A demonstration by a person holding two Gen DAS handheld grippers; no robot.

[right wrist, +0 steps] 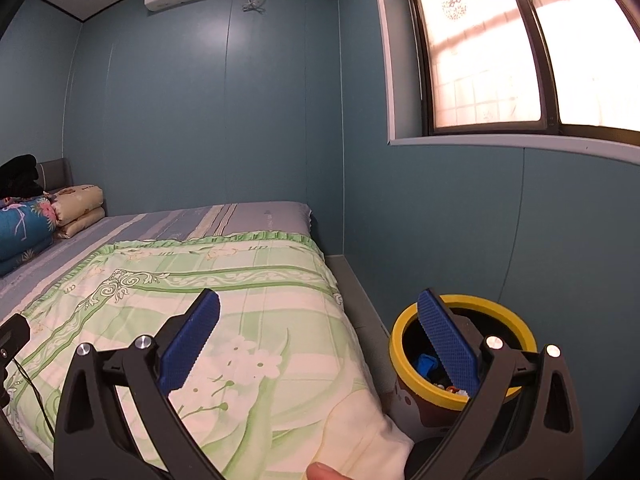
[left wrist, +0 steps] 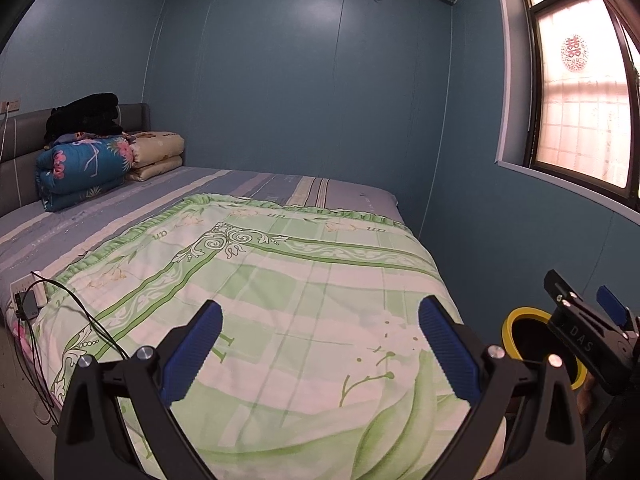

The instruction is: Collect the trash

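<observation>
A round trash bin (right wrist: 516, 328) with a yellow rim stands on the floor beside the bed's near right corner; blue and other scraps (right wrist: 428, 364) lie inside it. My right gripper (right wrist: 320, 340) is open and empty, its right finger over the bin's mouth, its left finger over the quilt. My left gripper (left wrist: 320, 344) is open and empty above the green quilt (left wrist: 280, 280). In the left wrist view the bin (left wrist: 516, 320) shows at the right, partly behind the other gripper (left wrist: 592, 320). No loose trash shows on the bed.
The bed (left wrist: 240, 188) fills the room's left, with folded quilts (left wrist: 88, 164) and dark clothes (left wrist: 84, 114) at the headboard. A power strip with cables (left wrist: 30, 292) lies on the bed's left edge. Blue walls and a window (right wrist: 520, 48) close the right. A fingertip (right wrist: 324, 472) shows at the bottom.
</observation>
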